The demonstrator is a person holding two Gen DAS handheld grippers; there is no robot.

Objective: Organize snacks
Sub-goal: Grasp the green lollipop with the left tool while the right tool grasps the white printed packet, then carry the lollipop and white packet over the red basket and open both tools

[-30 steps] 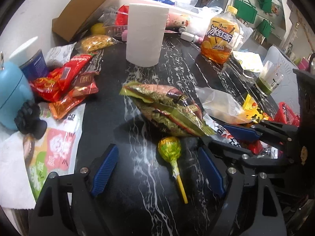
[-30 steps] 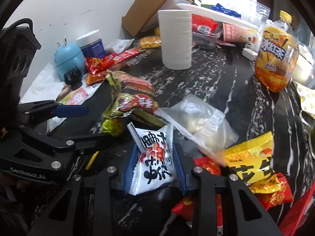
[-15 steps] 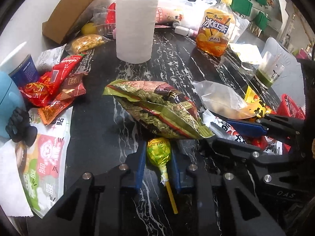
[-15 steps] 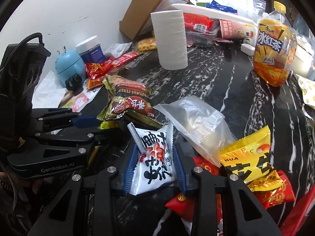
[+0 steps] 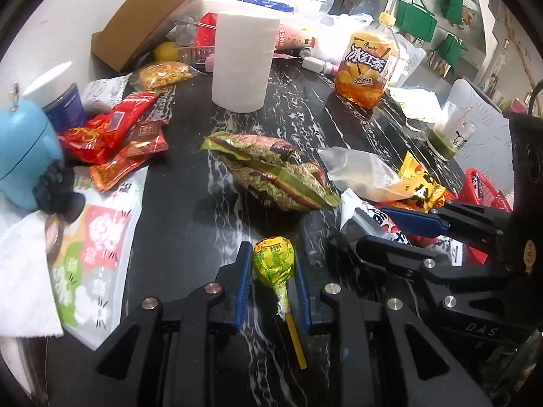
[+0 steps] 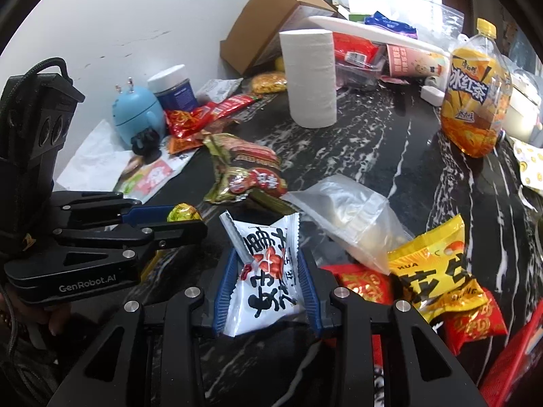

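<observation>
My left gripper is shut on a lollipop in a yellow-green wrapper, its yellow stick pointing back toward me. My right gripper is shut on a white peanut packet with black characters. Each gripper shows in the other's view: the right gripper to the right, the left gripper to the left. A green and red snack bag lies just beyond the lollipop on the black marble table. It also shows in the right wrist view.
A clear plastic bag, yellow packets and red packets lie right. Red snacks, a blue jar and a printed pouch sit left. A paper roll, tea bottle and cardboard box stand behind.
My left gripper moved forward around the lollipop and shut on it, then drew back a little with it. My right gripper stayed shut on the peanut packet.
</observation>
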